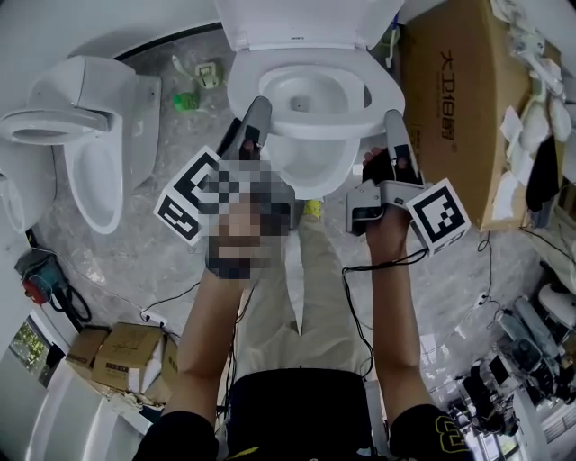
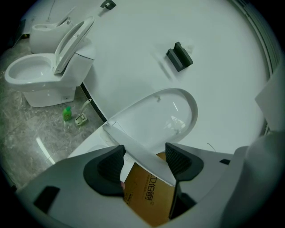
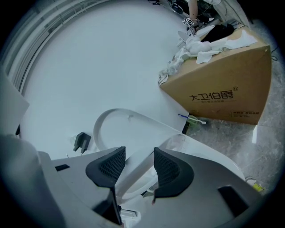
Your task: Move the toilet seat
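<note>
- Toilet seat (image 1: 310, 129) lies over the toilet bowl (image 1: 310, 171), with its front edge lifted off the bowl; the lid (image 1: 297, 22) stands upright behind
- Left gripper (image 2: 143, 159), at the bowl's left side: jaws wide, seat rim passing between the pads, not clamped
- Right gripper (image 3: 139, 164), at the bowl's right side: jaws narrower, closed on the seat rim
- Cardboard box (image 1: 450, 99) stands just right of the bowl

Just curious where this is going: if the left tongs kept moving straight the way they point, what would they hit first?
The toilet seat: its white edge already lies between the open left tongs, so they would probably meet it first.
</note>
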`<state>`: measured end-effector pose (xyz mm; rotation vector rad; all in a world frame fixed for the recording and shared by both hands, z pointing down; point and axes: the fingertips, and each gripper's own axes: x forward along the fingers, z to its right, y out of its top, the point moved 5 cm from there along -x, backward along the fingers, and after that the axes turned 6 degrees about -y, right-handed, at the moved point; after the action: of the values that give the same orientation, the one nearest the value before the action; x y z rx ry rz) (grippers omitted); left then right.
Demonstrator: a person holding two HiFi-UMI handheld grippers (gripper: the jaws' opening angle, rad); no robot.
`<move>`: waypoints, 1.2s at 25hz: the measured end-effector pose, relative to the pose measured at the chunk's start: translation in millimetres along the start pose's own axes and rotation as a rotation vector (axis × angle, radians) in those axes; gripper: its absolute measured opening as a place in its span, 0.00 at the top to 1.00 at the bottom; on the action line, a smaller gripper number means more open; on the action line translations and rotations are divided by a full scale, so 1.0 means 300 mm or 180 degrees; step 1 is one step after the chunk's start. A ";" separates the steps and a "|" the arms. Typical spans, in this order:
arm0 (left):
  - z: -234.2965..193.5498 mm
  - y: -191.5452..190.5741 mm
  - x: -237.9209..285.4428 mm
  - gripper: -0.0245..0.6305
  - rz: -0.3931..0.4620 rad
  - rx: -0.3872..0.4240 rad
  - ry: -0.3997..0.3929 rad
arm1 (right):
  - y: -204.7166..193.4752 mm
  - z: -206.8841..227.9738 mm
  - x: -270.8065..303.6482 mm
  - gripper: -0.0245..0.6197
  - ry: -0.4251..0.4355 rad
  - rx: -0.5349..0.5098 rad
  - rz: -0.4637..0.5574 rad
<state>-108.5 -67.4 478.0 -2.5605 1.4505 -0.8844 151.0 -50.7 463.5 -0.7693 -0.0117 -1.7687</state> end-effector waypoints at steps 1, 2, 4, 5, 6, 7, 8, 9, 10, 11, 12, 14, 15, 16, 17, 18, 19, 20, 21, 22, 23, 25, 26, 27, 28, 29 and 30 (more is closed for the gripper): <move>0.002 0.006 0.004 0.49 -0.0005 -0.0001 -0.0018 | 0.003 -0.005 0.004 0.61 0.0012 0.0002 0.0000; 0.005 0.011 0.008 0.49 -0.0003 -0.0002 -0.0030 | 0.006 -0.009 0.008 0.62 0.0022 0.0007 0.0000; 0.013 0.017 0.016 0.49 0.0021 -0.0011 -0.0038 | 0.013 -0.018 0.015 0.62 0.0038 0.0017 0.0002; 0.016 0.020 0.019 0.49 0.0034 -0.0018 -0.0041 | 0.016 -0.022 0.018 0.62 0.0045 0.0020 0.0002; 0.018 0.024 0.022 0.49 0.0047 -0.0026 -0.0043 | 0.019 -0.025 0.021 0.62 0.0049 0.0021 0.0000; 0.020 0.028 0.025 0.49 0.0059 -0.0036 -0.0048 | 0.022 -0.029 0.025 0.62 0.0051 0.0021 -0.0001; 0.022 0.033 0.029 0.49 0.0068 -0.0046 -0.0055 | 0.025 -0.032 0.029 0.62 0.0053 0.0021 -0.0001; 0.025 0.038 0.033 0.49 0.0077 -0.0057 -0.0063 | 0.028 -0.037 0.033 0.62 0.0056 0.0023 0.0002; 0.028 0.042 0.037 0.49 0.0087 -0.0067 -0.0070 | 0.032 -0.041 0.037 0.62 0.0061 0.0025 0.0006; 0.032 0.045 0.041 0.49 0.0098 -0.0074 -0.0077 | 0.036 -0.044 0.041 0.62 0.0066 0.0030 0.0011; 0.035 0.048 0.045 0.48 0.0108 -0.0080 -0.0082 | 0.040 -0.047 0.044 0.62 0.0073 0.0036 0.0017; 0.039 0.052 0.049 0.48 0.0119 -0.0092 -0.0092 | 0.043 -0.052 0.048 0.62 0.0088 0.0047 0.0028; 0.040 0.055 0.051 0.48 0.0121 -0.0099 -0.0096 | 0.044 -0.054 0.049 0.62 0.0092 0.0050 0.0030; 0.040 0.057 0.052 0.48 0.0122 -0.0106 -0.0099 | 0.045 -0.057 0.051 0.62 0.0096 0.0056 0.0030; 0.041 0.059 0.052 0.48 0.0124 -0.0112 -0.0100 | 0.045 -0.059 0.052 0.62 0.0100 0.0062 0.0028; 0.042 0.061 0.053 0.48 0.0126 -0.0117 -0.0098 | 0.045 -0.061 0.053 0.62 0.0103 0.0066 0.0027; 0.044 0.063 0.055 0.48 0.0129 -0.0123 -0.0095 | 0.047 -0.062 0.055 0.62 0.0106 0.0068 0.0026; 0.046 0.065 0.058 0.48 0.0132 -0.0130 -0.0093 | 0.049 -0.065 0.057 0.62 0.0108 0.0068 0.0025; 0.047 0.068 0.061 0.48 0.0136 -0.0137 -0.0093 | 0.051 -0.067 0.060 0.62 0.0110 0.0068 0.0026; 0.049 0.071 0.064 0.48 0.0141 -0.0144 -0.0095 | 0.053 -0.071 0.064 0.62 0.0114 0.0069 0.0029; 0.051 0.076 0.067 0.48 0.0149 -0.0149 -0.0097 | 0.055 -0.076 0.068 0.62 0.0120 0.0072 0.0034; 0.057 0.086 0.074 0.48 0.0171 -0.0160 -0.0102 | 0.061 -0.086 0.076 0.62 0.0132 0.0078 0.0050; 0.061 0.091 0.078 0.48 0.0184 -0.0165 -0.0104 | 0.064 -0.091 0.080 0.62 0.0138 0.0079 0.0060; 0.064 0.096 0.081 0.48 0.0196 -0.0169 -0.0106 | 0.066 -0.095 0.083 0.62 0.0145 0.0079 0.0067; 0.066 0.099 0.082 0.48 0.0206 -0.0173 -0.0107 | 0.068 -0.099 0.086 0.62 0.0155 0.0076 0.0073; 0.067 0.102 0.082 0.48 0.0213 -0.0178 -0.0106 | 0.069 -0.101 0.088 0.62 0.0165 0.0070 0.0076; 0.068 0.103 0.081 0.48 0.0217 -0.0183 -0.0103 | 0.069 -0.102 0.089 0.62 0.0174 0.0066 0.0075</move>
<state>-112.4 -108.5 461.8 -2.5358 1.5659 -0.8002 150.4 -92.5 445.2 -0.7034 0.0155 -1.7640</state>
